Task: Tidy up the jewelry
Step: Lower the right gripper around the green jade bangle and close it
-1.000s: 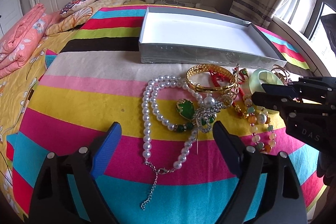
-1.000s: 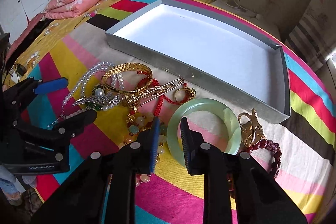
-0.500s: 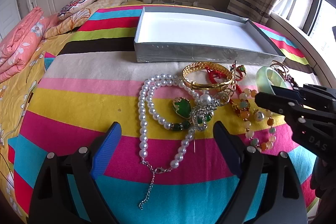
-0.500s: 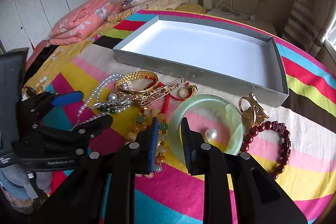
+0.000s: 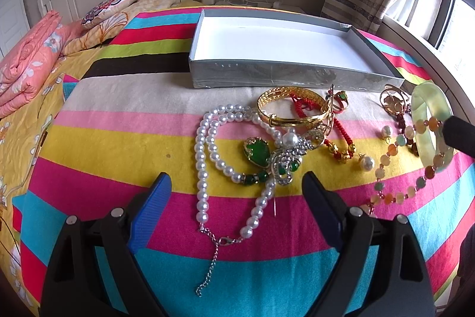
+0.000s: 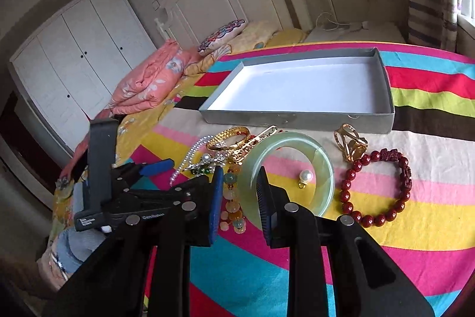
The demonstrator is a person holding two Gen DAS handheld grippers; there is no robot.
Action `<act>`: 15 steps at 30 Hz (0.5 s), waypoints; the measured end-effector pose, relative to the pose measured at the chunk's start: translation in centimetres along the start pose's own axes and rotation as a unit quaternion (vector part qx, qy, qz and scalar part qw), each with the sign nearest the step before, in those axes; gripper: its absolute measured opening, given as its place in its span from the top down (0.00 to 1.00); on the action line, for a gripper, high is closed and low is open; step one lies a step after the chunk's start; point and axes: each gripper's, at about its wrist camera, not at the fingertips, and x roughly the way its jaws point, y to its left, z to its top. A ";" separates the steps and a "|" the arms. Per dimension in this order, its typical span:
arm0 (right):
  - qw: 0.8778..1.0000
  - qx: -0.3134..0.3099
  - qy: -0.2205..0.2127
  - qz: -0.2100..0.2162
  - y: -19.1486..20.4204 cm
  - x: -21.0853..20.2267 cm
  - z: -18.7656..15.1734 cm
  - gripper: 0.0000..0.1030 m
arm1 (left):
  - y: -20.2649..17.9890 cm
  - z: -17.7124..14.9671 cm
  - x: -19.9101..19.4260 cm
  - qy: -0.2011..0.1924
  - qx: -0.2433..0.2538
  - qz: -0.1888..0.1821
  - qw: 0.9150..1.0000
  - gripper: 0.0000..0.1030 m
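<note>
right tongs point(image 6: 237, 198) raised, jade bangle point(image 6: 297, 165) lifted

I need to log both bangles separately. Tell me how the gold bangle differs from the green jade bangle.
The gold bangle is thin, textured yellow metal; the green jade bangle is thick, smooth and translucent pale green. The gold one lies flat on the cloth among the tangled pieces, untouched; the jade one is tilted up, gripped at its rim by the right claw, with beads hanging from it. Both are rigid rings outside the box.

Both wrist cams face bedhead, low, sharing tray point(image 5: 267, 73) & jewelry.
</note>
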 end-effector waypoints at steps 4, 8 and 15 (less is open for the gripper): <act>1.000 -0.004 0.023 -0.007 0.2 1.3 -1.0 0.78 | 0.0 0.0 0.0 0.000 0.000 -0.001 1.000 0.14; 0.997 -0.050 0.044 -0.047 1.6 2.0 -1.5 0.77 | 0.0 -0.1 -0.3 -0.007 0.001 -0.027 1.000 0.14; 0.996 -0.035 0.062 -0.050 0.5 2.7 -1.7 0.77 | -1.8 -1.7 -3.3 -0.067 0.058 -0.066 0.994 0.14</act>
